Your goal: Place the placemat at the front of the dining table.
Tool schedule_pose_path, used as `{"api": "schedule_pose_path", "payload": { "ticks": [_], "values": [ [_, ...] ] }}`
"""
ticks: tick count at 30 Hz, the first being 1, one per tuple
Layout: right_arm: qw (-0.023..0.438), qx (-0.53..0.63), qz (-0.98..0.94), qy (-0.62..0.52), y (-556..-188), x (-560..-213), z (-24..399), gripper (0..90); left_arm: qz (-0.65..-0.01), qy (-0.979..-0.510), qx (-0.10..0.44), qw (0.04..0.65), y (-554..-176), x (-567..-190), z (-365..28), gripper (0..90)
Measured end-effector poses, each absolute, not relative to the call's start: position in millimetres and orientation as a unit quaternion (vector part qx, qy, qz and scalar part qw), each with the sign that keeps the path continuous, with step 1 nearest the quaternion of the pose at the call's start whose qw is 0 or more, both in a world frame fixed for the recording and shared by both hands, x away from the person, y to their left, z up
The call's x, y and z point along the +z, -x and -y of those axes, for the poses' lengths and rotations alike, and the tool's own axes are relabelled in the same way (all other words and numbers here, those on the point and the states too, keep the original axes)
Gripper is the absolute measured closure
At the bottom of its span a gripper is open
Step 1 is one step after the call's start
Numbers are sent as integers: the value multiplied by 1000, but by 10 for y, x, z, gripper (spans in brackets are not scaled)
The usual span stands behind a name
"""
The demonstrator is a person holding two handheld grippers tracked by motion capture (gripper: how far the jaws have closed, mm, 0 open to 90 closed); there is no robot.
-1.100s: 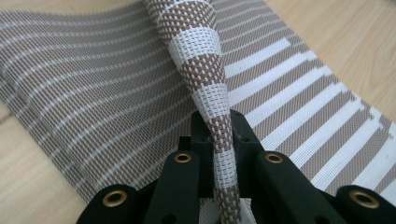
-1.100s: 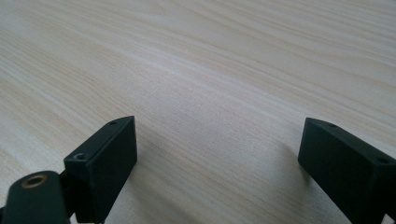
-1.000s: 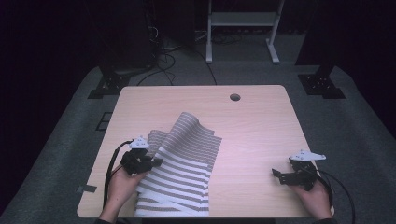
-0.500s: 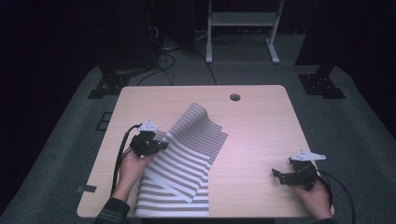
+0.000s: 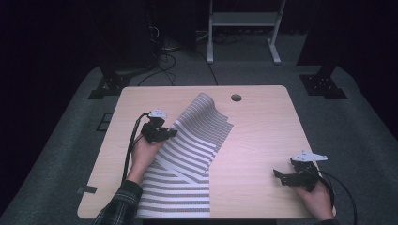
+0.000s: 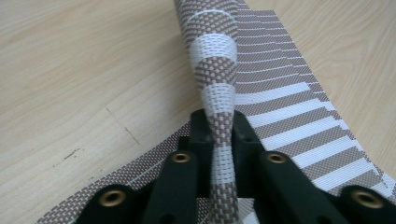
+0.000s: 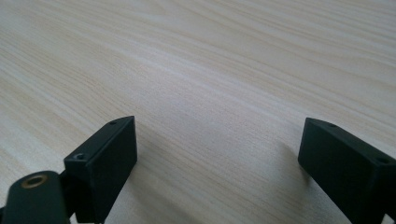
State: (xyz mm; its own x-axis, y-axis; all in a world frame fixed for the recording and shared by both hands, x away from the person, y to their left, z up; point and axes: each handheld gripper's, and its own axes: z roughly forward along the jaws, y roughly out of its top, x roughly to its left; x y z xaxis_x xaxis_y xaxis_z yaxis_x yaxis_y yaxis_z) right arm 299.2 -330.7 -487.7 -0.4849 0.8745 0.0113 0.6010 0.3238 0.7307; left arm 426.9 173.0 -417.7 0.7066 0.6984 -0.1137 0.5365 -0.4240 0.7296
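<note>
left tool point(image 5: 165, 132) lifts striped mat's point(image 5: 195, 150) folded edge

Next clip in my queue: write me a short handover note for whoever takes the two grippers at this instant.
Left gripper: shut on a pinched fold of the striped woven mat, at its left edge; the left gripper view shows the fold standing up between the jaws.
Right gripper: open, holding nothing, low over bare wood at the table's near right; apart from the mat.
Mat: near end lies flat at the table's front edge, far part is lifted and wavy, reaching toward the cable hole.
Done: edge gripped and raised.
Left: probably carry the fold on and lay the mat flat; the right gripper could steady it.
</note>
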Motion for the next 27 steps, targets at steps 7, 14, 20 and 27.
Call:
{"api": "schedule_pose_path", "payload": {
  "ticks": [7, 14, 20, 27],
  "values": [
    [198, 346, -789, -467, -2991, -4877, 3307, 105, -381, -825, 113, 403, -4182, -4121, -1905, 421],
    [197, 346, -791, -465, -2983, -4877, 3307, 105, -364, -834, 105, 401, -3878, -4106, -2023, 388],
    [196, 346, -791, -464, -2979, -4877, 3305, 105, -347, -839, 108, 405, -3555, -4081, -2015, 411],
    [196, 347, -792, -463, -2978, -4877, 3304, 105, -352, -836, 141, 397, -3315, -4095, -2130, 401]
  ]
}}
